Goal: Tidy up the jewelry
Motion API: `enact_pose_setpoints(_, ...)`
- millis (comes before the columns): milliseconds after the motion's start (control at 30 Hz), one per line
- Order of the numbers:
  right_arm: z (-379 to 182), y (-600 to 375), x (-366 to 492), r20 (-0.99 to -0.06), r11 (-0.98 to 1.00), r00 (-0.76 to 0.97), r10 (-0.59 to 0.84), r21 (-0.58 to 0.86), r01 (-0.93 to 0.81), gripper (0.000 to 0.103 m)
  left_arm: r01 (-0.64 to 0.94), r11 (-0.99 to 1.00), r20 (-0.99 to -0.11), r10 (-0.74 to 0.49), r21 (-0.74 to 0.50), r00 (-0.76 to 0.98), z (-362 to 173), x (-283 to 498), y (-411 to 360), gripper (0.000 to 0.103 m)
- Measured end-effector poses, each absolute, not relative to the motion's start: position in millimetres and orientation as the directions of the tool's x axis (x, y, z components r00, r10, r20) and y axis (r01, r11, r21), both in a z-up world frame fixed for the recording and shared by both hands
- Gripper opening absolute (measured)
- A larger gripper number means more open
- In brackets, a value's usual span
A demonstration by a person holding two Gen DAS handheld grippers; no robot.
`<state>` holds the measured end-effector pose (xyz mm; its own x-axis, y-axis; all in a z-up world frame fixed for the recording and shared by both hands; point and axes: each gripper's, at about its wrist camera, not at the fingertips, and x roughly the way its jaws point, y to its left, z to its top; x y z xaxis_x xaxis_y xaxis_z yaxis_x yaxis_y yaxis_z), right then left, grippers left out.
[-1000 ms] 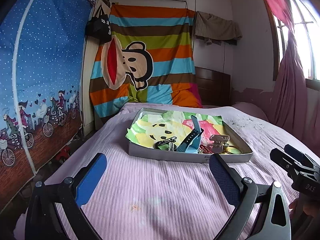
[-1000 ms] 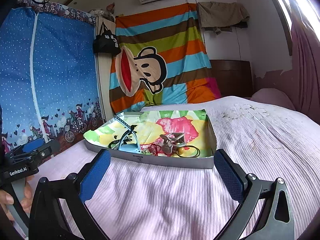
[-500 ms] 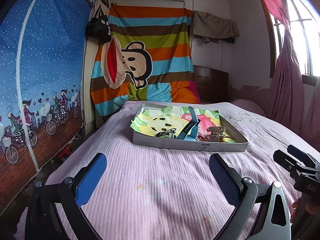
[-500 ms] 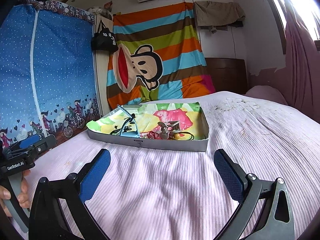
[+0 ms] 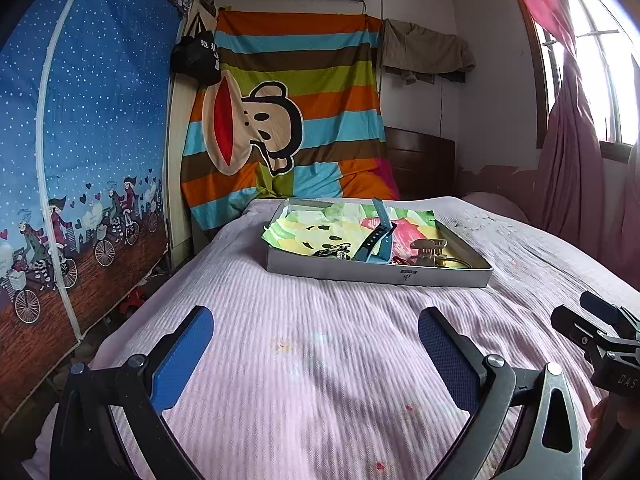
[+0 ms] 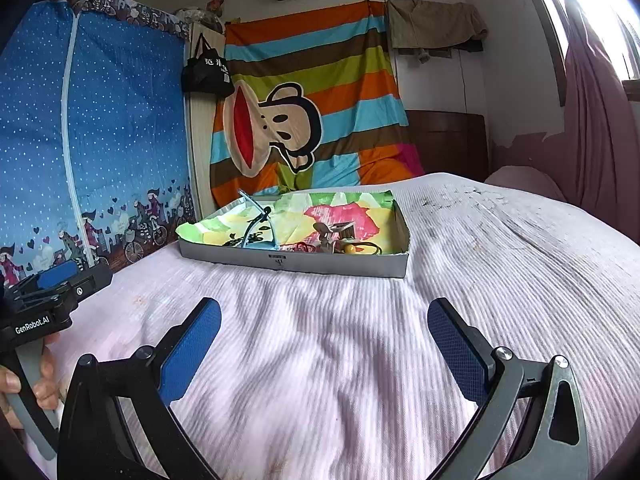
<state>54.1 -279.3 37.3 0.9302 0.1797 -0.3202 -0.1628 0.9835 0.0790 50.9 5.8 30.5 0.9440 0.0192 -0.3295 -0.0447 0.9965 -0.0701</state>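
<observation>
A shallow grey box (image 5: 376,274) (image 6: 292,262) lined with bright cartoon paper sits on the pink bed, well ahead of both grippers. Inside lie a blue watch strap (image 5: 376,240) (image 6: 260,232), a dark chain bracelet (image 5: 332,250), a beige hair claw (image 5: 428,246) (image 6: 332,236), a red cord and a thin ring with a yellow bead (image 6: 352,248). My left gripper (image 5: 316,344) is open over the bedspread with nothing between its blue pads. My right gripper (image 6: 324,338) is open too, equally far back from the box.
The pink ribbed bedspread (image 5: 320,360) stretches between grippers and box. A blue fabric wardrobe (image 5: 80,152) stands along the left bed edge. A striped monkey cloth (image 5: 288,120) hangs behind. A pink curtain (image 5: 572,160) and window are on the right. A hand (image 6: 24,384) holds the left gripper's handle.
Both grippers have drawn back from the box, which now looks smaller and farther away. Their jaws stayed open and the items in the box did not move.
</observation>
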Motion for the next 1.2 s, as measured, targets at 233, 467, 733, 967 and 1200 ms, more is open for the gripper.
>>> enact_pose_setpoints(233, 30.4, -286.1, 49.7, -0.325, 0.985, 0.931, 0.166, 0.095, -0.143, 0.101, -0.037, 0.998, -0.324, 0.019, -0.05, 0.946, 25.6, 47.5, 1.7, 0.103)
enact_pose_setpoints(467, 25.9, -282.8, 55.1, -0.335, 0.986, 0.928, 0.163, 0.083, -0.143, 0.101, -0.037, 0.998, -0.319, 0.02, -0.045, 0.948, 23.5, 45.4, 0.2, 0.103)
enact_pose_setpoints(733, 27.1, -277.7, 53.3, -0.333, 0.986, 0.929, 0.163, 0.072, -0.147, 0.101, -0.034, 0.999, -0.319, 0.019, -0.042, 0.948, 24.4, 45.6, 0.3, 0.103)
enact_pose_setpoints(967, 26.4, -278.8, 53.2, -0.336, 0.986, 0.928, 0.162, 0.079, -0.144, 0.101, -0.038, 0.998, -0.32, 0.017, -0.059, 0.947, 24.1, 44.9, 3.5, 0.103)
enact_pose_setpoints(1200, 25.4, -280.1, 54.9, -0.335, 0.986, 0.928, 0.161, 0.086, -0.14, 0.102, -0.037, 0.998, -0.32, 0.017, -0.059, 0.947, 24.1, 44.8, 4.0, 0.103)
